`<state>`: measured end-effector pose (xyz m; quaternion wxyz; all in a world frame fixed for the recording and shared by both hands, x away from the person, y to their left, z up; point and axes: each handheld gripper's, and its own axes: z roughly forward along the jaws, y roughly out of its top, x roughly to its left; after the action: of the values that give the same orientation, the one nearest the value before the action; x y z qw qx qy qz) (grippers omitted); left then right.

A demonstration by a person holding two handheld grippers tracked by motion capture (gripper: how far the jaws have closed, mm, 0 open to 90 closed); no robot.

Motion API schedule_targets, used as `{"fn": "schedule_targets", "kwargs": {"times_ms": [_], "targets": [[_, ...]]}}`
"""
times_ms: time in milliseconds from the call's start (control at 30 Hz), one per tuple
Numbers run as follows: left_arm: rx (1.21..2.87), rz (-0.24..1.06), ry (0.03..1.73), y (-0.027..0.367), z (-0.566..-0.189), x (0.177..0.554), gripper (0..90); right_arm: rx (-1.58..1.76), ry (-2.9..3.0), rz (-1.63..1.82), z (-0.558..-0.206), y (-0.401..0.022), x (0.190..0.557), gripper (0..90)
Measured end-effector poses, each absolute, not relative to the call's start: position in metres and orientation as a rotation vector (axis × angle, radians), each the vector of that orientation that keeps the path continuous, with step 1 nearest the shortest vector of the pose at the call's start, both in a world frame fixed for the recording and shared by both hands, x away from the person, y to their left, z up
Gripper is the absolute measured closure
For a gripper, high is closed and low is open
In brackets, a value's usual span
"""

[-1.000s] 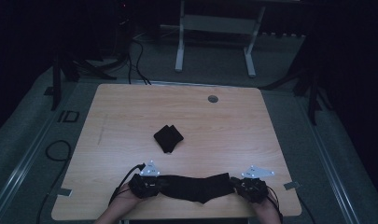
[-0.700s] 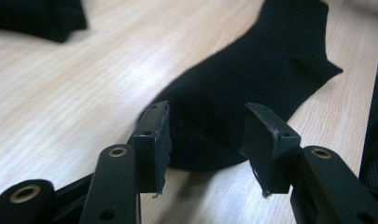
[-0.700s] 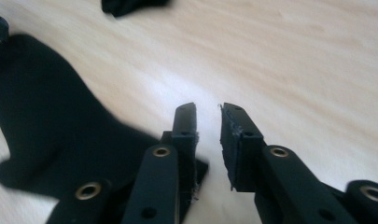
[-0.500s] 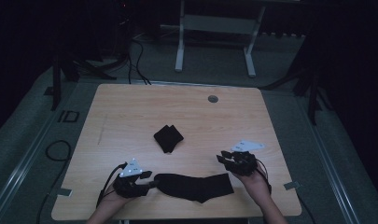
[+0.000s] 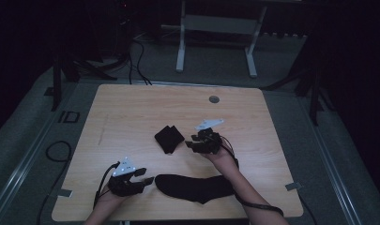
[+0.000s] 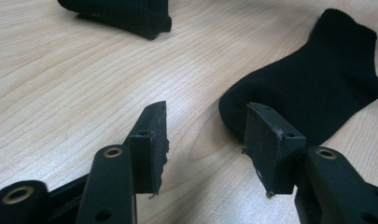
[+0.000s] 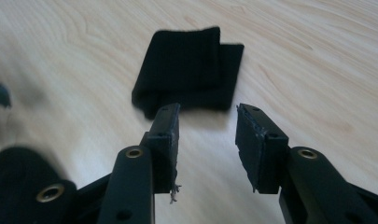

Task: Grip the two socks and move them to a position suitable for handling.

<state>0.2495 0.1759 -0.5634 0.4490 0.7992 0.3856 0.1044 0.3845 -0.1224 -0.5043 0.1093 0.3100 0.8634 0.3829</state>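
Two black socks on the light wood worktop [image 5: 131, 117].

Folded sock [image 5: 169, 138]: a compact, roughly square bundle near the worktop's middle, lying flat, corners turned diagonal to the worktop edges in the high view. In the right gripper view [image 7: 189, 70] it shows two layers, the upper fold narrower than the lower, ribbed knit, a rounded folded edge at the near left.

Loose sock [image 5: 194, 186]: laid out flat and unfolded near the worktop's front edge, long axis running left to right, heel bulging toward the front. In the left gripper view [image 6: 312, 98] its ribbed cuff is visible at one end. Well apart from the folded sock.
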Motion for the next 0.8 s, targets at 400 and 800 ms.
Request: {"fn": "schedule_targets", "kwargs": {"times_ms": [400,800], "targets": [[1.969,0.247,1.011,0.177,-0.569,0.253,25.2,0.913,2.619,1.069,-0.513,-0.06,0.431,39.9],[1.934,0.269,1.052,0.182,-0.568,0.253,14.6,0.92,2.681,0.827,-0.55,-0.022,0.443,30.8]]}}
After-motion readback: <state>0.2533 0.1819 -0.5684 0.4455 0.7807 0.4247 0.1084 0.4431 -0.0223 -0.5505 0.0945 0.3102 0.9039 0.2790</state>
